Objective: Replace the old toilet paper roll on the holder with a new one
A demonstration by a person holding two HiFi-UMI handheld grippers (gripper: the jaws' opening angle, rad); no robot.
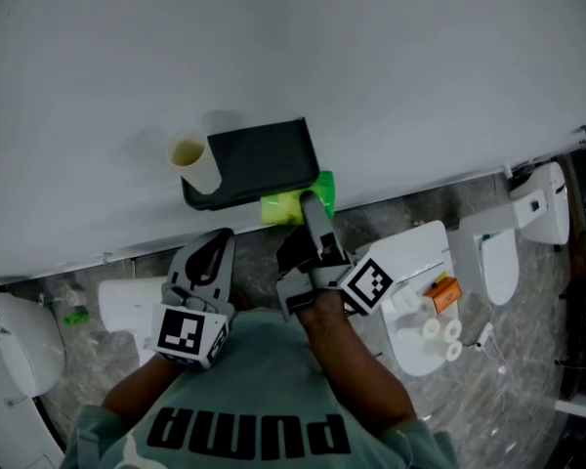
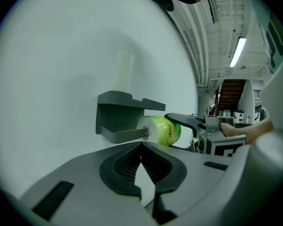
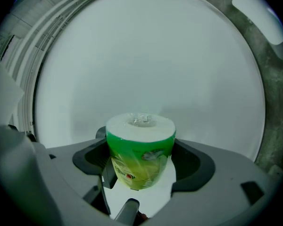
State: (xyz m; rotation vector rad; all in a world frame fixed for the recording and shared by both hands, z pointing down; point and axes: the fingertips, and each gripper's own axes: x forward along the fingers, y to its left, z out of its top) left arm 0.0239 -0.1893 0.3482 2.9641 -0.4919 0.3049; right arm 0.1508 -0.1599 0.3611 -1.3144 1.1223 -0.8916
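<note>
Right gripper [image 3: 139, 160] jaws clench glossy green-wrapped cylindrical roll [image 3: 140, 140]; left gripper [image 2: 141, 149] jaws closed, empty.

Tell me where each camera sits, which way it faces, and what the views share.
Head view: on the person's head, looking steeply down along the wall at the holder; shows the shirt, left gripper and right gripper.
Left gripper view: on the left gripper, facing the wall and the holder; shows its own shut, empty jaws, with the right gripper beyond.
Right gripper view: on the right gripper, facing the wall; shows its jaws shut on the roll.
Shared: all three show the roll and the wall; the head and left gripper views also show the holder.
</note>
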